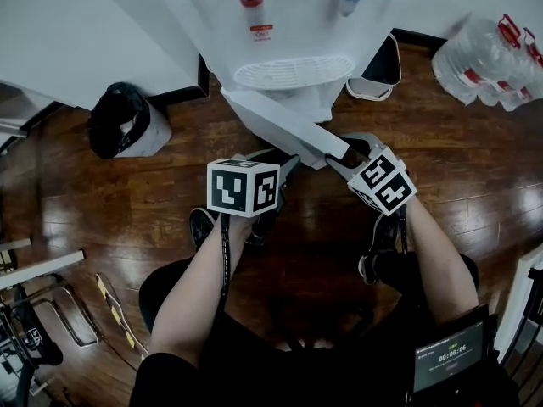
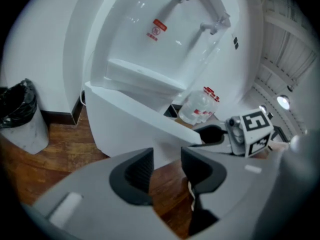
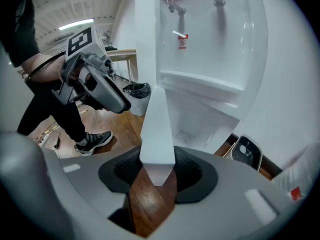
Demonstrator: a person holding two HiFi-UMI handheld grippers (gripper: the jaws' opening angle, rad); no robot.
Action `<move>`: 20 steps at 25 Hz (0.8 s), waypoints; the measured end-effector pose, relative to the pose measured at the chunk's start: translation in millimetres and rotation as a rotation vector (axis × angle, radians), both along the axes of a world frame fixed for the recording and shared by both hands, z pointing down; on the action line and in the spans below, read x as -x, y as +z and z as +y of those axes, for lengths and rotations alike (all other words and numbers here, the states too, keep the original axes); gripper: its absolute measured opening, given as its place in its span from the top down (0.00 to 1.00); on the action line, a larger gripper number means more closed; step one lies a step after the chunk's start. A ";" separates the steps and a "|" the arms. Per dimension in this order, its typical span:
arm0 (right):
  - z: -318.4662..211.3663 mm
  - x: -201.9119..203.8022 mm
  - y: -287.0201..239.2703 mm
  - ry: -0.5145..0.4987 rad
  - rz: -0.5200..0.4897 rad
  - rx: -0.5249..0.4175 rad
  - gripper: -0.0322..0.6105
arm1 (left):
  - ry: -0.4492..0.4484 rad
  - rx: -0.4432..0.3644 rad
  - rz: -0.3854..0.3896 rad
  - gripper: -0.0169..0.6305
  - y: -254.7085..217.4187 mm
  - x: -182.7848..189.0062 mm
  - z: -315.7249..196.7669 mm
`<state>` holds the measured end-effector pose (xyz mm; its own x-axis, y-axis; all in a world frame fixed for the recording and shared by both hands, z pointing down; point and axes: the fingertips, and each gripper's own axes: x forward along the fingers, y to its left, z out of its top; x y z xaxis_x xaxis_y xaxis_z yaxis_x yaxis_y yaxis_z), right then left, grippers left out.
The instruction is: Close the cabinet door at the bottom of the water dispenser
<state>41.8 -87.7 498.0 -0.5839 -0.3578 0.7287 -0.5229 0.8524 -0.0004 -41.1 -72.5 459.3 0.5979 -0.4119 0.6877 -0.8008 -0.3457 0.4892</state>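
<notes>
Holding cabinet door [image 3: 156,129] edge in right gripper [image 3: 158,168]

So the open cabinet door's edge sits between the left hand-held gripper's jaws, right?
No, it is the right hand-held gripper: the right gripper view shows the open cabinet door with its edge between those jaws. The left hand-held gripper has nothing between its jaws.

Head view: marker cubes [image 1: 243,186] [image 1: 382,182] cover the jaws of left gripper [image 2: 166,161] and right gripper [image 3: 158,171]. We find the cabinet door [image 1: 280,125] masks the cabinet's inside; water dispenser [image 1: 288,15] top cut off; label [image 1: 262,32] unreadable.
</notes>
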 end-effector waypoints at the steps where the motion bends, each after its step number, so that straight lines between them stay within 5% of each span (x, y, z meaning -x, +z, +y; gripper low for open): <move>1: -6.2 -3.3 -1.1 -0.018 -0.008 -0.011 0.65 | 0.016 0.007 0.001 0.68 1.9 -4.3 2.3; 14: -67.3 -30.9 2.0 -0.250 0.015 -0.014 0.65 | 0.041 0.030 -0.010 0.69 16.3 -20.2 -25.3; 20: -94.1 -39.4 5.9 -0.266 -0.016 0.031 0.63 | 0.026 0.050 0.003 0.71 25.2 -21.3 -57.1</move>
